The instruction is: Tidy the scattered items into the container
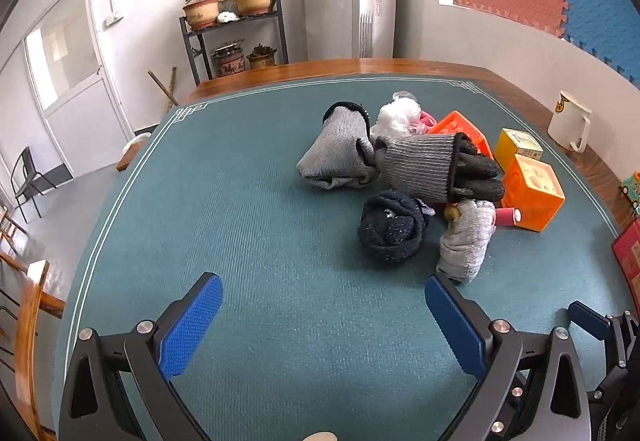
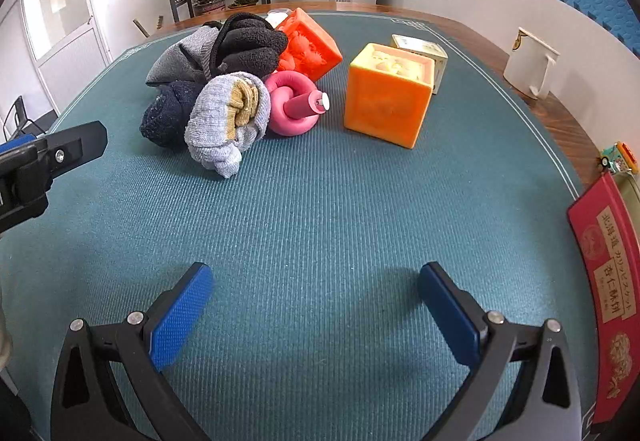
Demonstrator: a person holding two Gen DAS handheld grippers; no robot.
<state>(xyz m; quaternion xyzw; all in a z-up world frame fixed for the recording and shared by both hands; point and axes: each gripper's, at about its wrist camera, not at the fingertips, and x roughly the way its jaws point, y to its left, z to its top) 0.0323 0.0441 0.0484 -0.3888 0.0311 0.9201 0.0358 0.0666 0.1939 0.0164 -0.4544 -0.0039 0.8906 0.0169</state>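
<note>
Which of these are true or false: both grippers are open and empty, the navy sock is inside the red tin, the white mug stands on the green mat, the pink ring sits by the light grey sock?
1. Both the left gripper and the right gripper are open and empty. True.
2. The navy sock is inside the red tin. False: it lies on the green mat in the pile.
3. The white mug stands on the mat. False: it stands on the wooden table edge.
4. The pink ring sits by the light grey sock. True.
</note>
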